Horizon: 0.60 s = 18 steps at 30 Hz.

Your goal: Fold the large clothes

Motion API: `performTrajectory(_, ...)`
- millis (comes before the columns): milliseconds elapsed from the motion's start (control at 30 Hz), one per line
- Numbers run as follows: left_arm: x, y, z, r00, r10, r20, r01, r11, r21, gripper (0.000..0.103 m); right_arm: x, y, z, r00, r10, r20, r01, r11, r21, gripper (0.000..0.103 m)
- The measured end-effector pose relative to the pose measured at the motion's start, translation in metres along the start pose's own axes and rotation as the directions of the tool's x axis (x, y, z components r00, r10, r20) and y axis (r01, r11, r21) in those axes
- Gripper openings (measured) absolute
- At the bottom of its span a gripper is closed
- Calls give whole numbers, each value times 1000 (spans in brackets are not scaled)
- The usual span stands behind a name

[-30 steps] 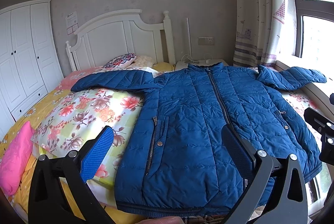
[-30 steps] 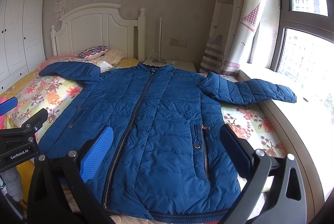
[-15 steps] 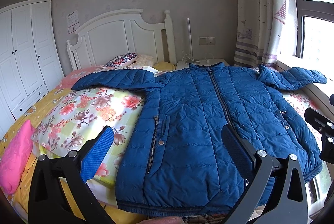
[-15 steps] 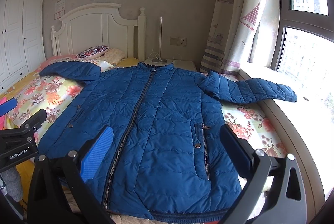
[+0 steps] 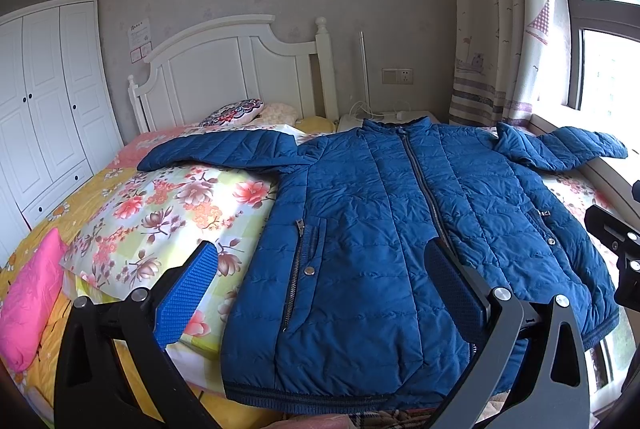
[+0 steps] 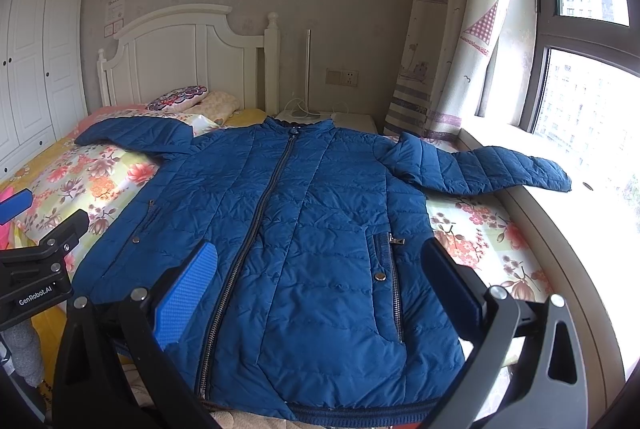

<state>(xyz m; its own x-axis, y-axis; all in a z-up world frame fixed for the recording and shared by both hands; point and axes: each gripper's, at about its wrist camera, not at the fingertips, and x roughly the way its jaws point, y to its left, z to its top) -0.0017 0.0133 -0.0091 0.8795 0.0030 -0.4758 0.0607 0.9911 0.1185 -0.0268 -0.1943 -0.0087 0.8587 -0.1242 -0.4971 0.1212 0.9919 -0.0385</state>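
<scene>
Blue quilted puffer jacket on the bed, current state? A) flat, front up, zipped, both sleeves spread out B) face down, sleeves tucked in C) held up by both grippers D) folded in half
A: the blue quilted puffer jacket lies flat on the floral bedspread, zipper closed to the collar, sleeves out to each side; the left gripper and right gripper hover open, holding nothing.

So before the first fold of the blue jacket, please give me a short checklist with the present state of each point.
1. Blue puffer jacket lies flat, front up: ok.
2. Zipper closed: ok.
3. Both sleeves spread outward, left sleeve and right sleeve: ok.
4. Left gripper jaws open, holding nothing: ok.
5. Right gripper jaws open, holding nothing: ok.
6. Hem fully on the bed: cannot tell.
</scene>
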Motion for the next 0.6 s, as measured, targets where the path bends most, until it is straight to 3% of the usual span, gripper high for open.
performTrajectory(367,5,1,-2,1000,0,-14,0,1000,0,99,5,0,-2,1000,0,-16,0,1000,6,101)
performTrajectory(600,27,-5,-2,998,0,-64,1,1000,8,99,25,-11,-6,999,34,-39,-32,999,39,101)
